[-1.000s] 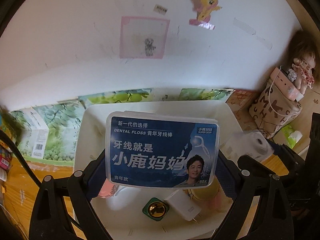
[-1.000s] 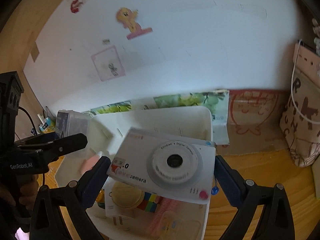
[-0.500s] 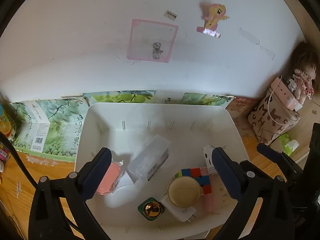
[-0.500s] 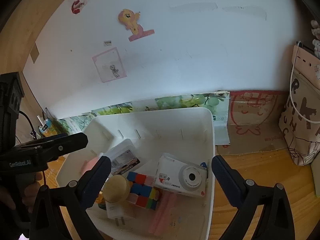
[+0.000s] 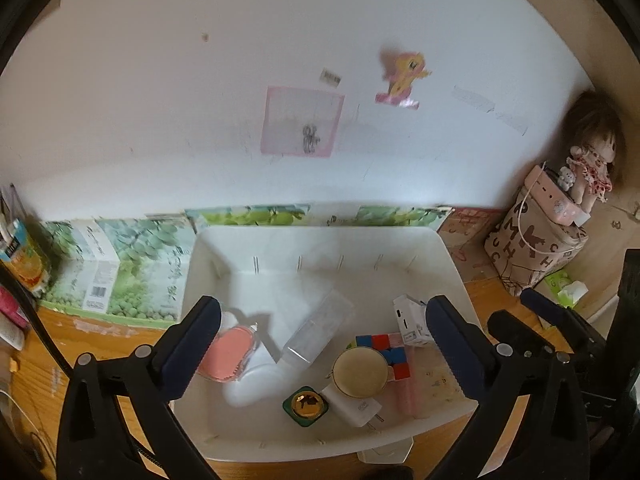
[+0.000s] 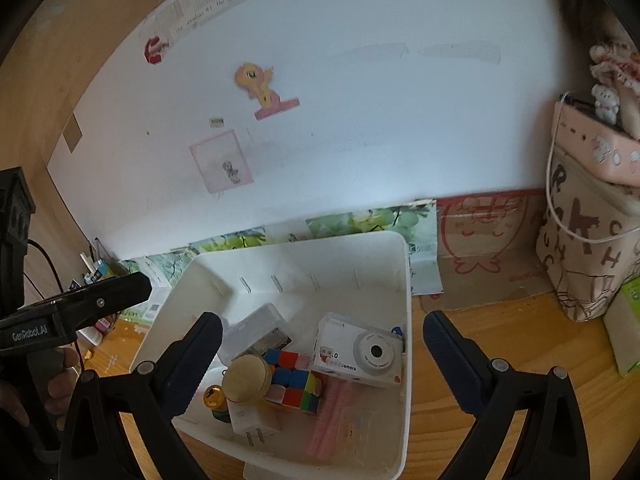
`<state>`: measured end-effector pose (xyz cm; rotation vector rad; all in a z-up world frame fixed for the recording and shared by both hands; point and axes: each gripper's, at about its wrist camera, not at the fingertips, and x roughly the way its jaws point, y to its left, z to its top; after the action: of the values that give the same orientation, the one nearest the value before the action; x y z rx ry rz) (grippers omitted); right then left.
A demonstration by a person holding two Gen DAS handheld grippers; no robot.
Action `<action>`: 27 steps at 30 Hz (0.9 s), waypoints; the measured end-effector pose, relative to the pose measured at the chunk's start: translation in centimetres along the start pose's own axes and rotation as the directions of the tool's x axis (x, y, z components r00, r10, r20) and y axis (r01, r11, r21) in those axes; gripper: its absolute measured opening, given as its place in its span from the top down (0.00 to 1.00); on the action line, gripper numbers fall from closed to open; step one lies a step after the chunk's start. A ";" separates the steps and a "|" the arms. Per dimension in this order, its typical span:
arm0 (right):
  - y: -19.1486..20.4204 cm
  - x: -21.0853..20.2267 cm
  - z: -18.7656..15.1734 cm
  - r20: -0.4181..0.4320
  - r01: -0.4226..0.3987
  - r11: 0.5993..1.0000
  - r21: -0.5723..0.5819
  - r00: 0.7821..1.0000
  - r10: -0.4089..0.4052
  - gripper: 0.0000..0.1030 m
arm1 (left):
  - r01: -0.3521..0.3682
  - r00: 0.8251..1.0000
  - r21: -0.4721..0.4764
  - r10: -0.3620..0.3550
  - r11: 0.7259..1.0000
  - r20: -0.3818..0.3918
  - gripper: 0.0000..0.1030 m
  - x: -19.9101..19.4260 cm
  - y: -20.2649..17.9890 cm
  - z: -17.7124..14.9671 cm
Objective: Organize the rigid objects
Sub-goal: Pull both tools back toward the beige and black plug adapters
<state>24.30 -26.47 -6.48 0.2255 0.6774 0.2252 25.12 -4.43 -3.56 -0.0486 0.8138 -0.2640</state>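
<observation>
White storage bin (image 5: 448,252) on the wooden worktop (image 6: 500,328), set against the wall, holding the sorted rigid objects. Near the bin's middle, a clear dental floss box (image 5: 316,330) lies tilted on its side; a white toy camera (image 6: 360,354) lies lens-up against the bin's right wall. Between them sits a colour cube (image 6: 294,380), touched by a round tan lid (image 5: 360,372) that rests partly on a white charger plug (image 5: 356,408). A green-and-gold cap (image 5: 306,405) lies just beside the plug, toward the bin's near wall. A pink round case (image 5: 228,354) lies by the bin's left wall, and a pale pink flat item (image 6: 340,420), too washed out to identify, in the near right corner.

Left hand-held gripper (image 5: 320,328) above the bin, jaws spread wide, nothing between them. Right hand-held gripper (image 6: 322,332) likewise spread and empty over the bin. A lettered fabric bag (image 5: 532,256) stands on the worktop well to the right of the bin.
</observation>
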 end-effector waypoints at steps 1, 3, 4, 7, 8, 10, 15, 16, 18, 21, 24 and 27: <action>0.1 -0.4 0.1 0.009 -0.001 1.000 -0.003 1.000 0.001 0.02 | -0.004 1.000 0.003 0.004 1.000 0.007 0.01 -0.5 -0.1 0.1; 0.4 -1.3 0.2 0.032 0.001 1.000 -0.014 0.999 -0.001 0.02 | -0.002 1.000 0.014 0.002 1.000 0.019 0.01 -1.3 -0.3 0.2; 0.5 -1.6 0.2 0.039 0.000 1.000 -0.018 0.999 0.000 0.02 | -0.002 1.000 0.019 0.002 1.000 0.025 0.01 -1.7 -0.4 0.3; 0.9 -3.2 0.4 0.075 -0.005 1.000 -0.030 0.997 0.007 0.02 | -0.005 0.999 0.034 0.004 0.999 0.043 0.01 -2.9 -0.7 0.4; 1.0 -3.6 0.4 0.084 -0.006 0.999 -0.033 0.996 0.009 0.02 | -0.003 0.999 0.040 0.001 0.999 0.050 0.01 -3.5 -0.9 0.4; 1.3 -4.5 0.4 0.102 -0.005 0.999 -0.038 0.995 0.009 0.02 | -0.005 0.998 0.039 0.003 0.999 0.062 0.01 -4.5 -1.0 0.3; 2.0 -6.9 0.1 0.156 -0.013 0.999 -0.040 0.988 0.019 0.02 | 0.015 0.993 0.019 -0.017 1.000 0.120 0.01 -7.7 -1.1 0.1; 2.3 -7.3 0.0 0.163 -0.015 0.999 -0.045 0.986 0.022 0.02 | 0.018 0.991 0.025 -0.021 1.000 0.131 0.01 -8.4 -1.1 0.0; 2.6 -8.2 -0.2 0.175 -0.016 0.998 -0.060 0.984 0.027 0.02 | 0.037 0.989 0.029 -0.040 0.999 0.142 0.01 -9.4 -1.1 -0.3; 2.9 -9.4 -0.6 0.190 -0.020 0.997 -0.070 0.981 0.032 0.02 | 0.073 0.986 0.021 -0.075 0.997 0.149 0.01 -10.9 -0.9 -0.9; 3.0 -10.3 -1.2 0.193 -0.023 0.997 -0.070 0.981 0.037 0.02 | 0.086 0.985 0.016 -0.087 0.996 0.148 0.01 -12.2 -0.8 -1.7; 3.0 -10.6 -2.1 0.175 -0.029 0.997 -0.072 0.984 0.041 0.02 | 0.086 0.987 0.000 -0.085 0.996 0.133 0.01 -13.1 -0.7 -2.6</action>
<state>14.53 -26.25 -0.91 0.1891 0.4894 0.2590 14.49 -1.68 4.04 -0.1053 0.6806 -0.3357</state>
